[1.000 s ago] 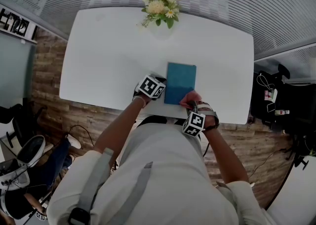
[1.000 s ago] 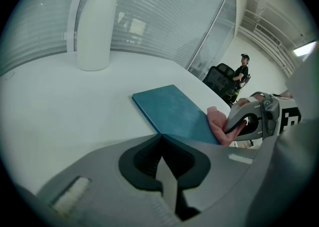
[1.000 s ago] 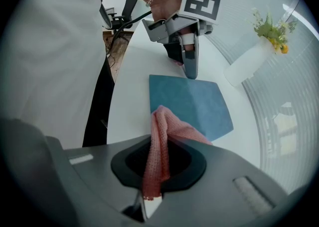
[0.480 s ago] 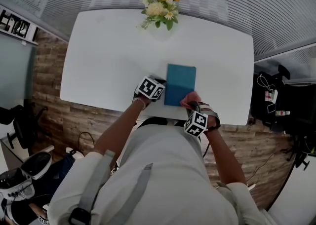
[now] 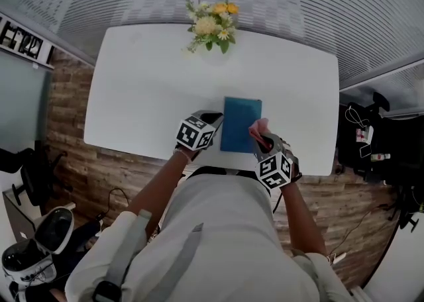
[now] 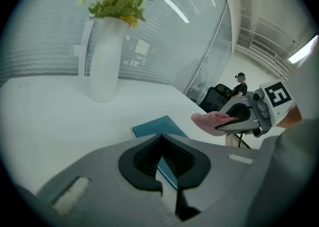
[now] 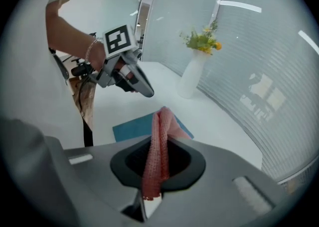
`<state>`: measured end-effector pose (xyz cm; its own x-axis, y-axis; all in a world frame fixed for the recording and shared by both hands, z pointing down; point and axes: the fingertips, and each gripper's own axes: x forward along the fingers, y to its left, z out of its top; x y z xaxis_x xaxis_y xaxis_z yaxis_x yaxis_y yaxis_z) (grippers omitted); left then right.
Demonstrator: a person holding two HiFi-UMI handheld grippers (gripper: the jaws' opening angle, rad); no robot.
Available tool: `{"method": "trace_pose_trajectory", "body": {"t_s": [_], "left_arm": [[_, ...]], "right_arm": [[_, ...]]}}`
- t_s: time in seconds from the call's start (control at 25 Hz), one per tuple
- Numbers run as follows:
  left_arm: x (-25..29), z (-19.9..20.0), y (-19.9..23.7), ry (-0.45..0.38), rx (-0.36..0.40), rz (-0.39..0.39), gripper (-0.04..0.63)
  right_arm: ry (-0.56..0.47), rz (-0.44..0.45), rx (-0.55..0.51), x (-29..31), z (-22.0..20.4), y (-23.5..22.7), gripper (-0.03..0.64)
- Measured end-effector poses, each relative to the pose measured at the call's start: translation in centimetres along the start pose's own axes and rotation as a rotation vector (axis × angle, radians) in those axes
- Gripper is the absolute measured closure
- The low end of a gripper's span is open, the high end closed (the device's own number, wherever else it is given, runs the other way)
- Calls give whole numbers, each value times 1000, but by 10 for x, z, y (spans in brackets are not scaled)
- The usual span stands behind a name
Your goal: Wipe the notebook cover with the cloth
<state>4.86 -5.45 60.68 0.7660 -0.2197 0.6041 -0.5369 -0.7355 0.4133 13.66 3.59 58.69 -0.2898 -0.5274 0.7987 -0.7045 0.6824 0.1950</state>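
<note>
On the white bench, near its front edge, the teal notebook is lying flat. My right tool is pinching the pink cloth just over the cover's near right corner. My left tool is pressed together, empty, beside the left edge. I am aiming to lower the cloth flat and steady the notebook with the left. I am counting one notebook, one cloth, one vase of flowers and two tools.

Notebook: teal cover, closed, flat on white table, near its front edge. Cloth: pink knit, bunched into a strip, pinched in right gripper, over the notebook's right near corner.
</note>
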Motion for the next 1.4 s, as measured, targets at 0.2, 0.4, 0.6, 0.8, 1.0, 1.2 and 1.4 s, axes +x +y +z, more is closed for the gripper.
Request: {"method": "trace_pose_trajectory", "body": {"t_s": [0.2,0.4,0.6,0.8,1.0,1.2,1.4], "left_arm": [[-34,44,-16,-166,-25,-11,598],[-68,92,-33,-319,2,-12,598],[-100,130,-51,-439,48,-6,598],[-128,161,-67,-537,81,-1,598],[-155,185,-86,-618,104,-4,598],[-179,206,-107,-680,152,8,598],[-198,225,-117,-733,191,19,600]], "right_arm": [[-150,-44,137,-30,45,-25,591],[-299,-70,222,-58,88,-50,591],[-409,-91,278,-86,122,-68,590],[-505,-114,290,-115,151,-78,591],[-569,-123,310,-146,174,-82,589],[-645,-154,293,-180,200,-88,591],[-719,-170,286,-202,220,-95,589]]}}
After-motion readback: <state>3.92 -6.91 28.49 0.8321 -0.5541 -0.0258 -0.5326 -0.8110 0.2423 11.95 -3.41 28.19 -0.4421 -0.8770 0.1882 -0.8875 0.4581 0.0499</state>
